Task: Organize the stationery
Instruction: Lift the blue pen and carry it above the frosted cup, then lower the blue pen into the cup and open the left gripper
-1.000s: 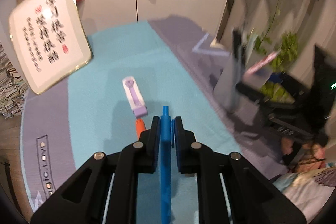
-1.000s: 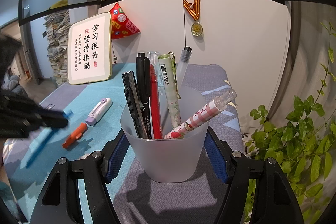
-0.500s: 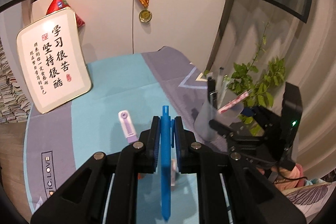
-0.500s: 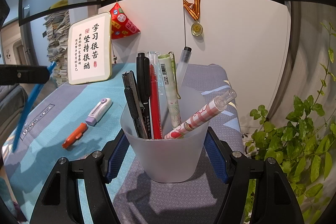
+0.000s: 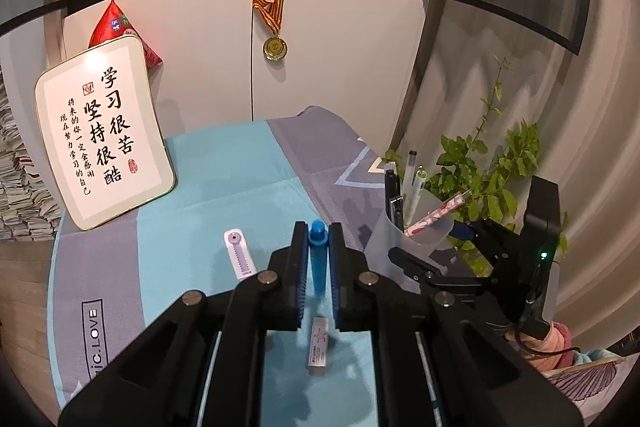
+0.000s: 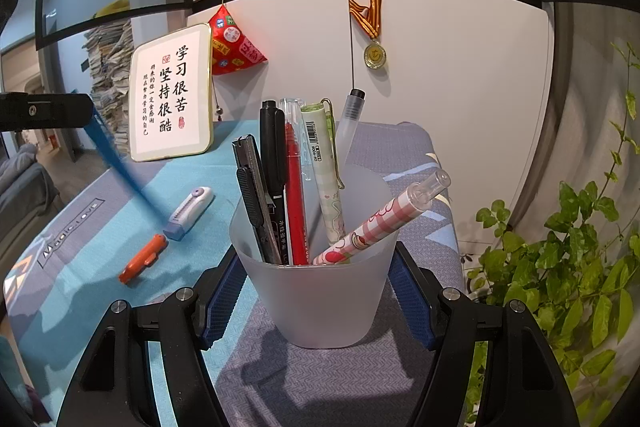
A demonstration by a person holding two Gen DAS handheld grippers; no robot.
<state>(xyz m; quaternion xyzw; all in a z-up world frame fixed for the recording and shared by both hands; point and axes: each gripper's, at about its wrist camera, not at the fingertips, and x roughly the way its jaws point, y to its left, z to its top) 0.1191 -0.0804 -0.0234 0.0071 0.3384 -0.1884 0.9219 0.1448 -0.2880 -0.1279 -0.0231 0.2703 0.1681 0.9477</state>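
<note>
My left gripper (image 5: 318, 239) is shut on a blue pen (image 5: 319, 259) and holds it up in the air above the table; the pen (image 6: 120, 163) hangs slanted at the left of the right wrist view. My right gripper (image 6: 316, 291) is shut on a frosted pen cup (image 6: 316, 303) that stands on the grey cloth and holds several pens. The cup (image 5: 412, 235) is to the right of the left gripper. On the teal mat lie a purple-and-white correction tape (image 6: 191, 207), an orange pen (image 6: 143, 259) and a white eraser (image 5: 319, 345).
A framed calligraphy sign (image 5: 102, 131) leans against the white cabinet at the back left. A medal (image 5: 275, 47) hangs on the cabinet door. A leafy plant (image 6: 568, 267) stands at the table's right edge. Stacks of paper (image 6: 108, 75) stand far left.
My left gripper has risen and tilted up with the blue pen, and moved toward the cup. The right gripper and the cup have not moved.
</note>
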